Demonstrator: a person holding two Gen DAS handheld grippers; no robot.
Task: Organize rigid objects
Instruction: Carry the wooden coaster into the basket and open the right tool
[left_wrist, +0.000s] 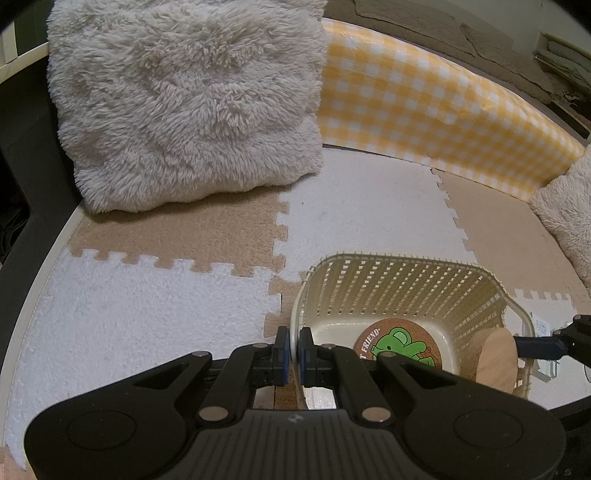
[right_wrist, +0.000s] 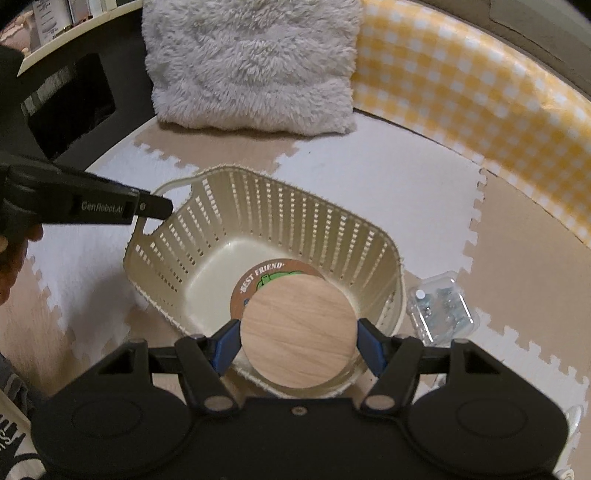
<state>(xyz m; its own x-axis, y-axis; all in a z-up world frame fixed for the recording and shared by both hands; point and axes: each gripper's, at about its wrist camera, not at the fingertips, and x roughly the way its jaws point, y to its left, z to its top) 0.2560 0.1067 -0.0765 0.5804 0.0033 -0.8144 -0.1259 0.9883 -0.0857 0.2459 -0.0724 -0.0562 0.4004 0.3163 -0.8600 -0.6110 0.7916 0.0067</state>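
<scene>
Left jaws pinched on the basket (left_wrist: 388, 291) wall at its left rim, steadying it; right jaws clamped across a wooden disc (right_wrist: 299, 332) held over the basket's near edge. Probably midway — one printed coaster (right_wrist: 258, 284) already lying inside, disc about to go in, clear case (right_wrist: 441, 306) still waiting just right of the basket. Fluffy cushion (right_wrist: 251, 66) far back, well clear — nothing blocking the drop.

I'm looking at a home: fluffy cushion (left_wrist: 184, 103), interlocking foam floor mats (left_wrist: 147, 314), gingham-covered edge (left_wrist: 443, 107).
</scene>
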